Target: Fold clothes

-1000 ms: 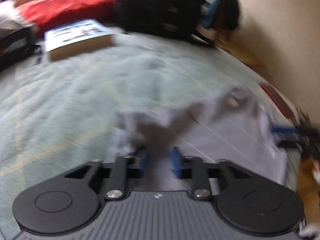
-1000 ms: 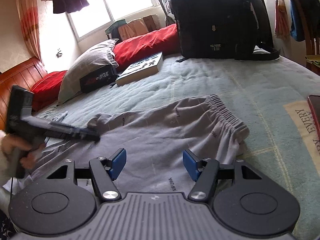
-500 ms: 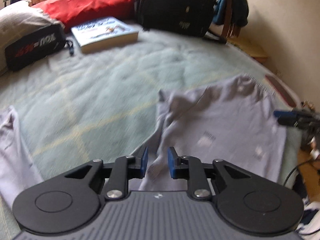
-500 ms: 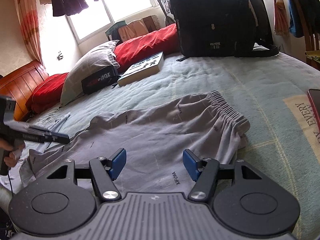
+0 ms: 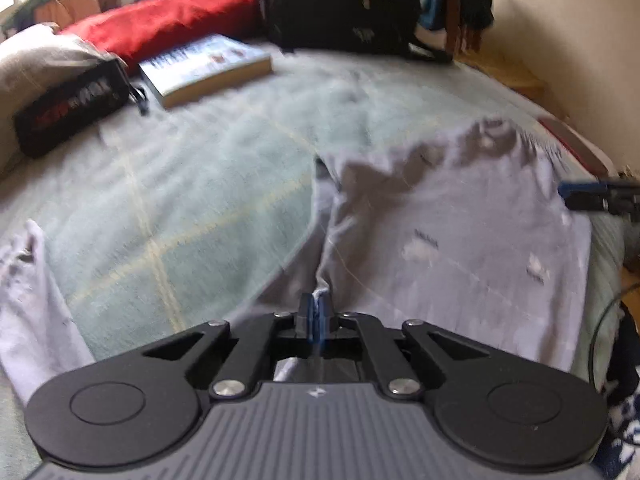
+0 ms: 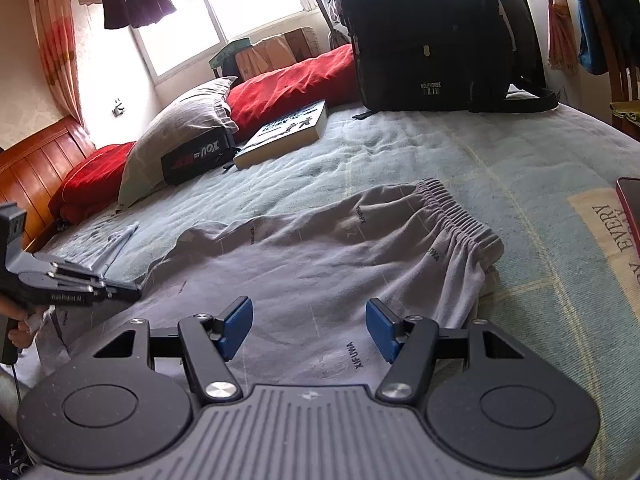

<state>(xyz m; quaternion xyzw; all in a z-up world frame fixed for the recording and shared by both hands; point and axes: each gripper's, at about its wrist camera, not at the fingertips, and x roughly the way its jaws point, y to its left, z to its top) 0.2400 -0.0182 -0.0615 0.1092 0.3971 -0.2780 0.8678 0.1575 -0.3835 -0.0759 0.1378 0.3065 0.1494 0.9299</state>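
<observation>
Grey shorts (image 6: 320,252) spread flat on the green blanket (image 6: 460,152), well short of the black backpack (image 6: 432,32) at the far edge, waistband turned toward the backpack side; likely laid out so one leg can be carried over for a fold. Left gripper (image 5: 318,314) just closed, blue pads together on a pinch of the shorts' hem, on the side farthest from the backpack. Right gripper (image 6: 308,328) hanging over the near edge of the shorts, jaws wide apart, clamping nothing
</observation>
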